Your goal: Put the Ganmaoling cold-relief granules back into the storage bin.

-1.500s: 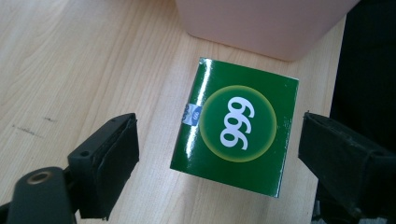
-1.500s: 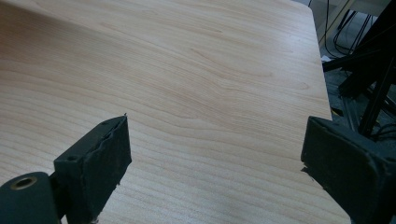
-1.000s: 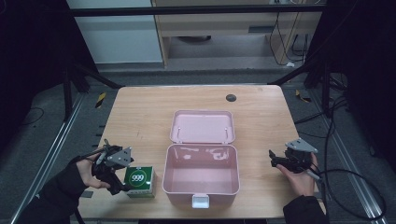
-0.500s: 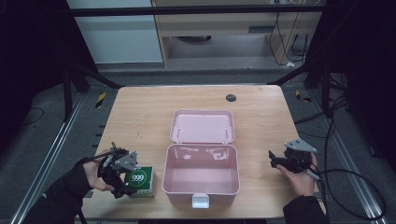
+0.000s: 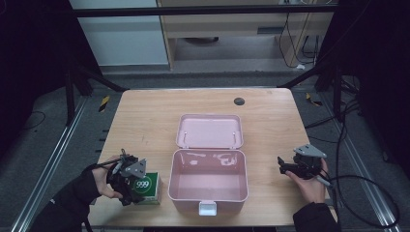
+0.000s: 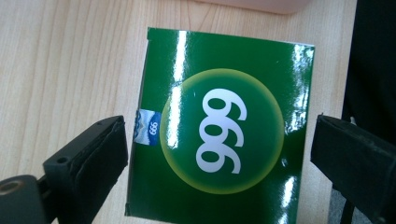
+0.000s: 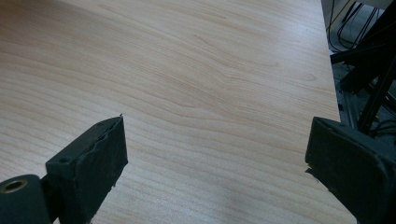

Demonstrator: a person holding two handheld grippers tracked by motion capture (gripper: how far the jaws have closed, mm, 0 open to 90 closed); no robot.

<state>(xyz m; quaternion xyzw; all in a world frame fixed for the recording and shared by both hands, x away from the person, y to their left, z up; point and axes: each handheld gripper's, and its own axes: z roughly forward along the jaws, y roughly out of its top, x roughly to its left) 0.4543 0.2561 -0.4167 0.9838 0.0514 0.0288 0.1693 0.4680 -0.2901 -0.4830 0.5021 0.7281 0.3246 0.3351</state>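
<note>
Wooden table [image 5: 145,116] with open pink box [image 5: 208,181] and green carton [image 5: 146,186].

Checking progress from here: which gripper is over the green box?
The left gripper: its open jaws straddle the green box. The right gripper faces bare table.

The box [image 6: 219,135] is glossy dark green with a yellow-green ringed circle and white "999" at frame centre. The case [image 5: 209,166] is pale pink with a white latch. The bench [image 5: 145,116] is light wood grain. Both grippers' jaws are black.
</note>
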